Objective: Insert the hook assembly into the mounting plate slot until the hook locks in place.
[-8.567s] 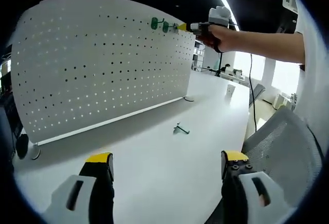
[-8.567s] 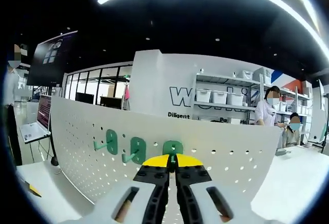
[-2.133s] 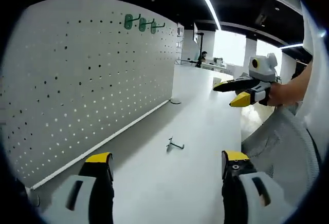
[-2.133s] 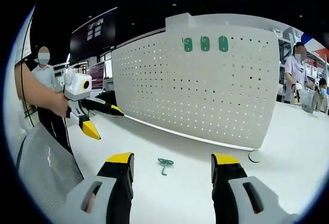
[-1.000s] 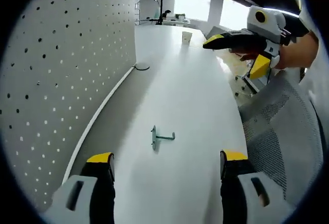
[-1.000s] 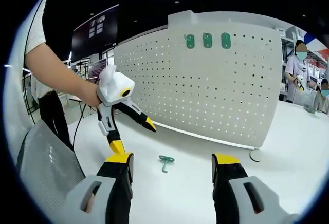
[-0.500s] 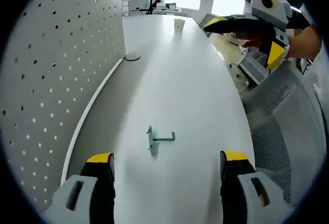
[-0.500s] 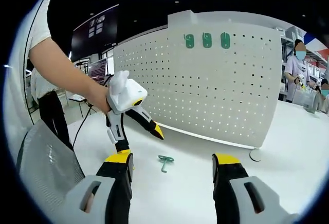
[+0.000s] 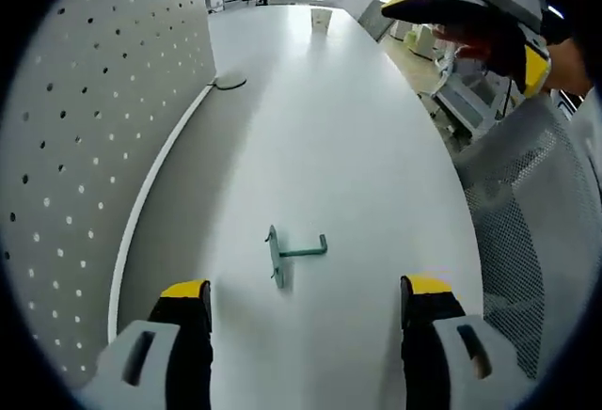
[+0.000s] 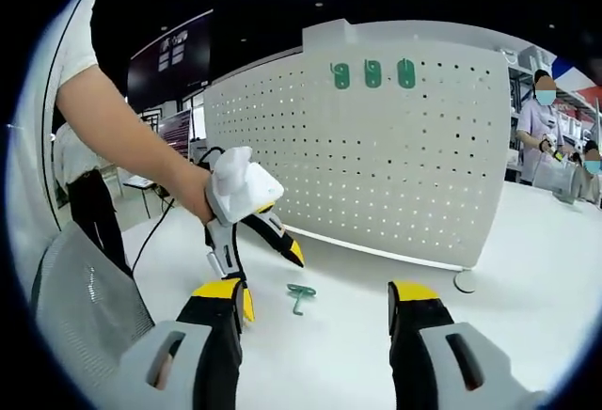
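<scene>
— While the small green metal hook (image 9: 293, 251) lies flat on the white table (image 9: 329, 109), between the spread jaws of the left gripper (image 9: 297, 302), what might fail?

— Pinching its thin wire could twist it. The right gripper (image 10: 311, 299) also gapes, holding nothing; the white perforated board (image 10: 395, 165) with three green hooks (image 10: 372, 73) stands beyond.

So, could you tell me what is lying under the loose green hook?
The green hook lies flat on the bare white table, beside the pegboard. Nothing else visible beneath it.
</scene>
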Available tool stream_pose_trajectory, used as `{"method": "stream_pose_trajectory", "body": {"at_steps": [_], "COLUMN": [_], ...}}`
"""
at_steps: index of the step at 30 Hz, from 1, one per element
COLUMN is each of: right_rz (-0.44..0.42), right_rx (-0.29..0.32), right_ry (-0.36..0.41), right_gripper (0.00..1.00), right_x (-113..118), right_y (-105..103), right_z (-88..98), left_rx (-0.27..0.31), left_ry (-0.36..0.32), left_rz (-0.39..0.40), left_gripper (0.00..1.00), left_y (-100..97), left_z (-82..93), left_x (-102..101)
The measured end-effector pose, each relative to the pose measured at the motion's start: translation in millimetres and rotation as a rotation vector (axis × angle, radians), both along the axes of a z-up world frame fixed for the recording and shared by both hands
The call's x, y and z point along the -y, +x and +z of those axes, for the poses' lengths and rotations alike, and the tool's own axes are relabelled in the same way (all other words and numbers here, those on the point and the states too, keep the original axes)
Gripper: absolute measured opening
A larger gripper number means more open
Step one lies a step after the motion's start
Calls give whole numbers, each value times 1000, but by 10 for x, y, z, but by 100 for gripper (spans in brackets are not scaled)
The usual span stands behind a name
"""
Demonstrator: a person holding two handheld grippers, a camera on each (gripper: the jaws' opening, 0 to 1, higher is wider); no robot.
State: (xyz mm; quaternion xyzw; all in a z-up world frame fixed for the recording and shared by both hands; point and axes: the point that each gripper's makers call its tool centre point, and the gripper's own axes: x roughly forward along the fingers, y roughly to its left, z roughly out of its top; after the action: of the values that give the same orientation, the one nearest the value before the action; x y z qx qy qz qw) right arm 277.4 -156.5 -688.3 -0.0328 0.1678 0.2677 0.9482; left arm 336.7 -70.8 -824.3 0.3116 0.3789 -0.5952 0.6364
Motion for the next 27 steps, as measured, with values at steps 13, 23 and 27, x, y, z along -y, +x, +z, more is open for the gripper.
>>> {"method": "stream_pose_trajectory", "body": {"at_steps": [13,23,27], "right_rz": [-16,-31,-33], "right_rx": [0,5,5], "right_ry": [2,10,12], "right_gripper": [60,58,58], "right_x": [49,83,84], "right_y": [3,26,23], "right_z": [-2,13,15], "left_rx": [43,57,60], "left_ry": [63,54,50], "left_rz": [-42,-44,-31], "left_gripper": [82,75,59], "left_y": [5,46,91], "left_z": [-132,-114,-91], "left_x": [30,80,75]}}
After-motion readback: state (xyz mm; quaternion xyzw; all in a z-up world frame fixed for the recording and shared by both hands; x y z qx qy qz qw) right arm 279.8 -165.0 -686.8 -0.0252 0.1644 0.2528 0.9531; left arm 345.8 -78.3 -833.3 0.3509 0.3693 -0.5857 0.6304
